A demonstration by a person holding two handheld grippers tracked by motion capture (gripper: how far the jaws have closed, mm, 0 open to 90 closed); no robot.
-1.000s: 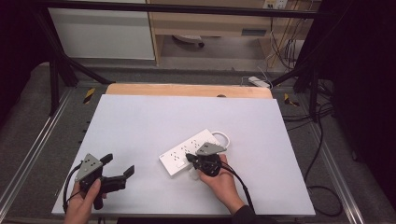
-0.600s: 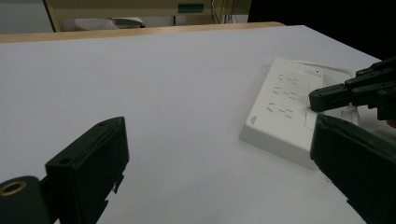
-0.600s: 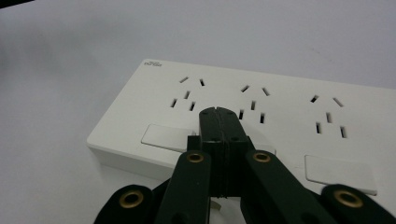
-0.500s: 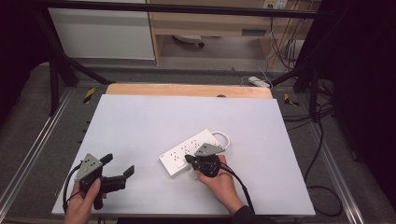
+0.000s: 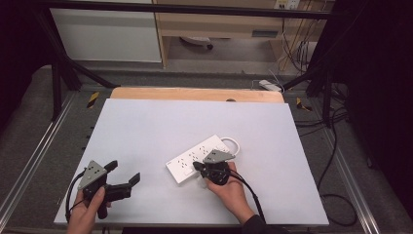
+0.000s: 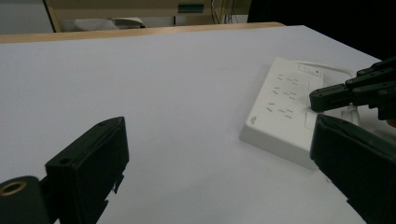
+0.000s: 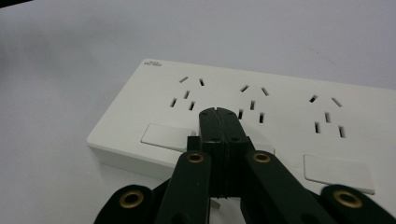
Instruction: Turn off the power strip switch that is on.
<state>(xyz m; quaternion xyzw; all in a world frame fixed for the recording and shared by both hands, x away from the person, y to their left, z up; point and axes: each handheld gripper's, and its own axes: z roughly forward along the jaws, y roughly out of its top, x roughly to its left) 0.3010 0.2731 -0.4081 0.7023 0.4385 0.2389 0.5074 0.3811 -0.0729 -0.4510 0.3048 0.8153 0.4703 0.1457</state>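
Observation:
A white power strip (image 5: 197, 155) with several sockets lies slanted on the white table top (image 5: 160, 126), right of centre near the front. My right gripper (image 5: 197, 166) is shut with nothing between its jaws. In the right gripper view its joined tips (image 7: 219, 120) sit over the strip (image 7: 280, 100), at a rocker switch between two others (image 7: 161, 135) (image 7: 338, 173); whether they touch it I cannot tell. My left gripper (image 5: 122, 172) stands open at the front left, well apart from the strip. In its own view the left gripper (image 6: 219, 158) is empty, facing the strip (image 6: 280, 112).
The strip's white cord (image 5: 234, 143) loops at its far end. A wooden strip (image 5: 195, 94) borders the table's back edge. Metal rails run along both sides, and cables (image 5: 336, 146) trail on the floor at the right. A shelf unit stands behind the table.

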